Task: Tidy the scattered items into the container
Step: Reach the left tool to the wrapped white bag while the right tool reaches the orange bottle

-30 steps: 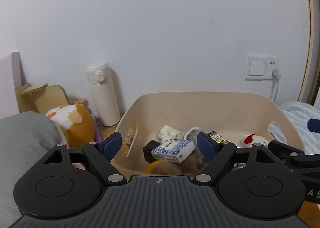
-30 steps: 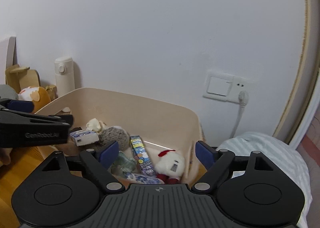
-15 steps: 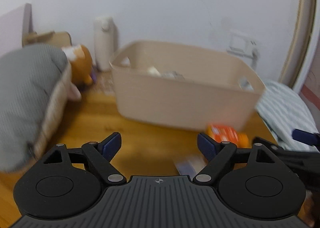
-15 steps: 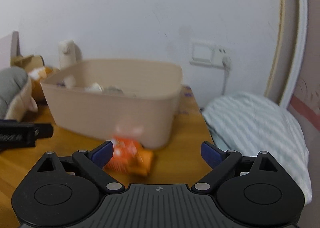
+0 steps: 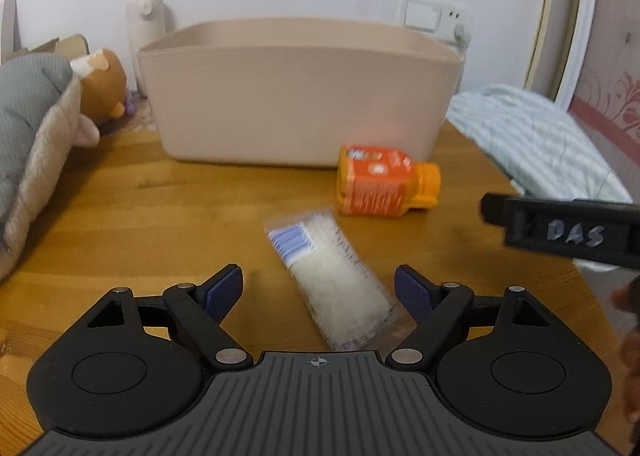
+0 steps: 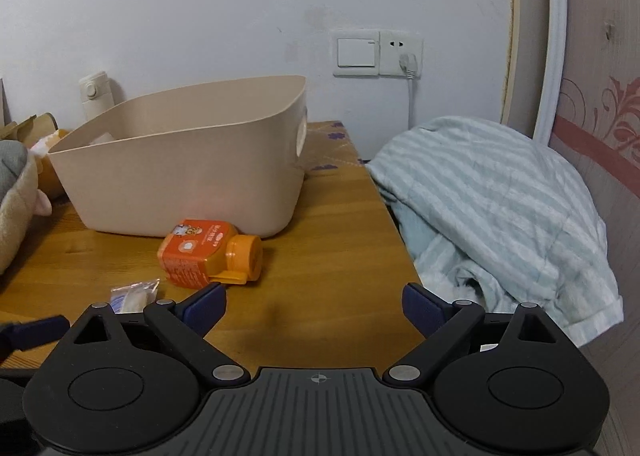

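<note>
A beige plastic bin (image 5: 300, 96) stands at the back of the wooden table; from here its inside is hidden. In front of it an orange bottle (image 5: 380, 180) lies on its side. Nearer lies a clear packet of white swabs with a blue end (image 5: 332, 268). My left gripper (image 5: 319, 284) hangs open just above the packet, its near end between the fingers, pads clear of it. My right gripper (image 6: 314, 302) is open over bare table, with the orange bottle (image 6: 204, 252) ahead to its left and the bin (image 6: 180, 184) behind that. The packet (image 6: 134, 296) shows at its lower left.
Plush toys (image 5: 36, 144) crowd the table's left side, and a white flask (image 5: 146, 32) stands by the wall. A striped pale-green blanket (image 6: 500, 216) lies past the table's right edge (image 6: 400, 240). A wall socket with a plugged cord (image 6: 408, 60) is behind.
Both grippers have pulled back from above the bin and sunk toward the table in front of it. The bin's contents are out of sight now. The right jaws stand a little wider.
</note>
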`<state>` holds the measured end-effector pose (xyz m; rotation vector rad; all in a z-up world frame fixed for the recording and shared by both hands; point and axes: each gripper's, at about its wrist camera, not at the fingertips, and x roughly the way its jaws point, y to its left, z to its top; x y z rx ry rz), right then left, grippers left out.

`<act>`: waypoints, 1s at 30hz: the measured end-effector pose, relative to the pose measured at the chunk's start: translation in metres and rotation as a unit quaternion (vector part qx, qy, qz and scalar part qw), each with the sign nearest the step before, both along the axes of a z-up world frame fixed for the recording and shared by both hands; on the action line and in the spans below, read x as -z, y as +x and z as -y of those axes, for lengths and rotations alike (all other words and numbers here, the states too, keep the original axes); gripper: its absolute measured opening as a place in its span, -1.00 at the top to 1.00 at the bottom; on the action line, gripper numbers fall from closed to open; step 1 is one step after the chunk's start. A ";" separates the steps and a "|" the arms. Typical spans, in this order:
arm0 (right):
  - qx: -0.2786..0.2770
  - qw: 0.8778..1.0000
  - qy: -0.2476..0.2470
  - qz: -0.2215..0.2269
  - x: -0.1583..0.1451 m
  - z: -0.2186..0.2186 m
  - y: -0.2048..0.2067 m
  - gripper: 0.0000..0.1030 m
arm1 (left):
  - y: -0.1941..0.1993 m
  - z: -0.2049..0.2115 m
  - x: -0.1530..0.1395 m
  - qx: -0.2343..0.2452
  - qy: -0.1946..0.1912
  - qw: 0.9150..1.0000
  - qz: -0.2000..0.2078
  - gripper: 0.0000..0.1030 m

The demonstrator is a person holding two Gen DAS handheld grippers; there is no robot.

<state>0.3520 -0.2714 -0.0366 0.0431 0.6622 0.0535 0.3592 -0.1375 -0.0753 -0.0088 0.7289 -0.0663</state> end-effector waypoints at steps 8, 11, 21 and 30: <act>-0.018 1.000 0.000 -0.006 0.001 -0.012 0.007 -0.89 | 0.006 -0.029 0.015 -0.047 0.016 0.999 -0.013 -0.64; -0.033 0.999 -0.002 -0.006 0.003 -0.025 0.012 -0.92 | 0.005 -0.043 0.017 -0.061 0.019 0.998 -0.005 -0.64; -0.045 0.999 -0.011 -0.014 0.007 -0.060 0.040 -0.99 | 0.023 -0.059 0.019 0.033 0.064 0.997 0.032 -0.64; -0.055 0.998 -0.021 -0.030 0.016 -0.079 0.060 -0.99 | 0.045 -0.060 0.024 0.151 0.062 0.985 0.055 -0.66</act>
